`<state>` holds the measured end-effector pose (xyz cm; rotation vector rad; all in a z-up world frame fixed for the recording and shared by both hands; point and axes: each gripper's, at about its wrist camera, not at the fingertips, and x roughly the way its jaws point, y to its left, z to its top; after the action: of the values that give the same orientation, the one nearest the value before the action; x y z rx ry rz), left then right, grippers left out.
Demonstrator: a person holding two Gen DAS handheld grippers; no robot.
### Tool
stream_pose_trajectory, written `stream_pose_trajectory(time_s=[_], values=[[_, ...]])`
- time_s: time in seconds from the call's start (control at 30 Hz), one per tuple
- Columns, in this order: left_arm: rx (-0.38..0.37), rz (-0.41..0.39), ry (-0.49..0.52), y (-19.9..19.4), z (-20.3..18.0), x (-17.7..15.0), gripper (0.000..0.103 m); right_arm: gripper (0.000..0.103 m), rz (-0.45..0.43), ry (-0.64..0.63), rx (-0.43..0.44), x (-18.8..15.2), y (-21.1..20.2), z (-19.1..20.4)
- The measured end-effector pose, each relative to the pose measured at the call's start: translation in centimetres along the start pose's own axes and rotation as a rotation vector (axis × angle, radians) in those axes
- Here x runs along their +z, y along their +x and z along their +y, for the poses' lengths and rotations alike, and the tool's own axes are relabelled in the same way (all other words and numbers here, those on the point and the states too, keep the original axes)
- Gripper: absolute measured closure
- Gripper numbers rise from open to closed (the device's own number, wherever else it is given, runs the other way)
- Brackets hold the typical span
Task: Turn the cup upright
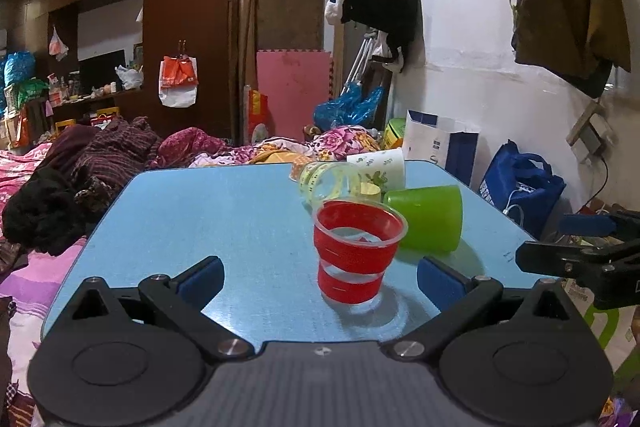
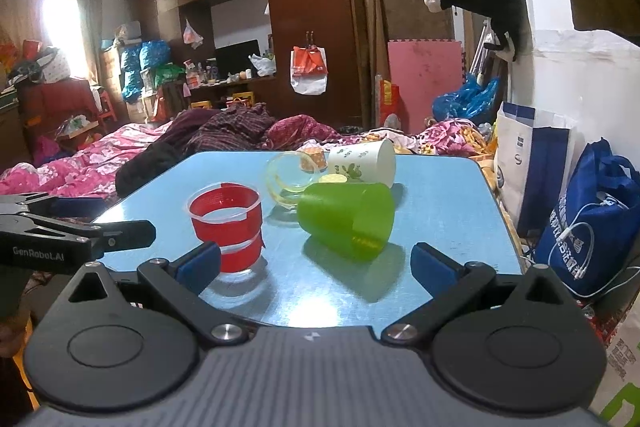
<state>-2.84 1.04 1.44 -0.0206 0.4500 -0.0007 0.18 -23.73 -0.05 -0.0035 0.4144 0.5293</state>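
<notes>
On the blue table (image 2: 440,211), going from left to right in the right wrist view, the left gripper (image 2: 120,227) comes in at the left edge; from this view I cannot tell how its jaws stand. Next is a red cup (image 2: 226,227), upright, mouth up, its clear base on the tabletop. Behind and to its right a clear glass (image 2: 290,179) lies on its side with its mouth toward the camera. A white paper cup (image 2: 364,163) with green prints lies on its side behind that, near the far edge. In front of both, the green cup (image 2: 346,221) lies tipped over, its rim on the table and its mouth facing near and right, just beside the glass.

The right gripper (image 2: 316,263) is spread wide and holds nothing; the green cup lies ahead between its fingers, and the red cup is just beyond the left finger.

In the left wrist view the left gripper (image 1: 320,277) is also spread wide and empty, with the red cup (image 1: 356,255) ahead between its fingers, the green cup (image 1: 428,217) close behind it.
</notes>
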Motion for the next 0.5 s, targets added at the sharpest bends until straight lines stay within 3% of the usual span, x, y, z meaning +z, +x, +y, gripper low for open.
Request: stream_pose_trajectory(time_s=[0.5], values=[[-0.008,0.007,0.002,0.34,-0.18,-0.38,0.0,0.001,-0.012,-0.002,0.001,-0.03,-0.28,-0.12]])
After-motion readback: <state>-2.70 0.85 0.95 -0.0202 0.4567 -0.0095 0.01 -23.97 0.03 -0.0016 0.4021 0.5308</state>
